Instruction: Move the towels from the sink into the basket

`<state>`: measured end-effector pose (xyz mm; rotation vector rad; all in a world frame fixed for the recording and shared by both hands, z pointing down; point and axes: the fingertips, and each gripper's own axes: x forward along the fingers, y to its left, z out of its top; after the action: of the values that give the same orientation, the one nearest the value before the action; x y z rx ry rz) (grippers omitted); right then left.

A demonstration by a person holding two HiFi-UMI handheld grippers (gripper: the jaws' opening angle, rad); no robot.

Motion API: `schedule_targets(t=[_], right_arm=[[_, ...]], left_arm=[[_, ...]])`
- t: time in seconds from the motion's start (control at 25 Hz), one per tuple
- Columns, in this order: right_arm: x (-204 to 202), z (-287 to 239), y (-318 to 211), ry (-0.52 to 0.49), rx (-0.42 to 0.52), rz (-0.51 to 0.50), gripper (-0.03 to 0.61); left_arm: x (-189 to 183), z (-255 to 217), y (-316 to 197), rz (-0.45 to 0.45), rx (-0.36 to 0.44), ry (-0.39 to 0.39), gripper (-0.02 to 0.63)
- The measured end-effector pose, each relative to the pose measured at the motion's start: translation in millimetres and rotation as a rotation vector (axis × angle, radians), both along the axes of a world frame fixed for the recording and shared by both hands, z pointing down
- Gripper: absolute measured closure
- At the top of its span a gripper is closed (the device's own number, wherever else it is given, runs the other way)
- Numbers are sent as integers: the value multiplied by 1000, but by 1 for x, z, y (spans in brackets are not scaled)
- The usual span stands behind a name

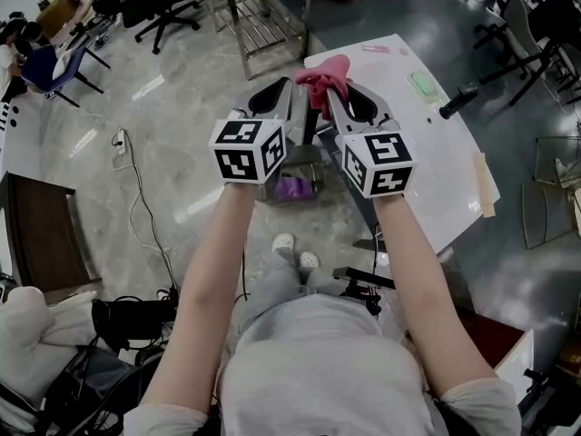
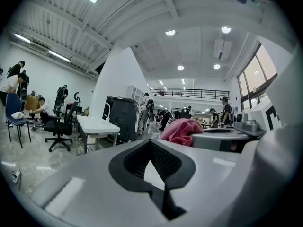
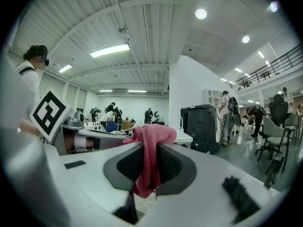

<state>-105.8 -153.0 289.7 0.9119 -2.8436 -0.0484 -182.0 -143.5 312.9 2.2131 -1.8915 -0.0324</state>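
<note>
Pink cloth, one towel (image 3: 151, 143), was pinched between the pads of the right gripper (image 3: 147, 169), bunched above the jaws and hanging below them. Neither sink nor basket could be made out with certainty. A purple thing (image 1: 292, 187) was seen below both claws. The task was judged to be midway, with this towel lifted but not yet released. The left gripper (image 2: 152, 167), just beside the right, was closed on nothing. Both forearms were stretched forward, the claws held side by side and roughly level.
</note>
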Motion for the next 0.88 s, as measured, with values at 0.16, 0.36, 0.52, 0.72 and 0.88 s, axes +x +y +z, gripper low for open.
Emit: schedule_targets(t=[0.16,0.36,0.52,0.72,0.88], right_arm=[[0,20,7,12,-12,-5,512],[-1,48,11,27,-50,-3,512],[-1,76,10,45,-92,1,512],[-7,106,6,74,-130,-13,512],[-13,132,3,93,-166,-21,511]], left_arm=[[0,20,6,-2,-24,12,607],[-5,51,12,-14,-64,38,607],[-7,78,12,-16,-106,54,608],[-12,101,6,-15,-135,55,607],[-19,124,5,-26,-168,59,607]])
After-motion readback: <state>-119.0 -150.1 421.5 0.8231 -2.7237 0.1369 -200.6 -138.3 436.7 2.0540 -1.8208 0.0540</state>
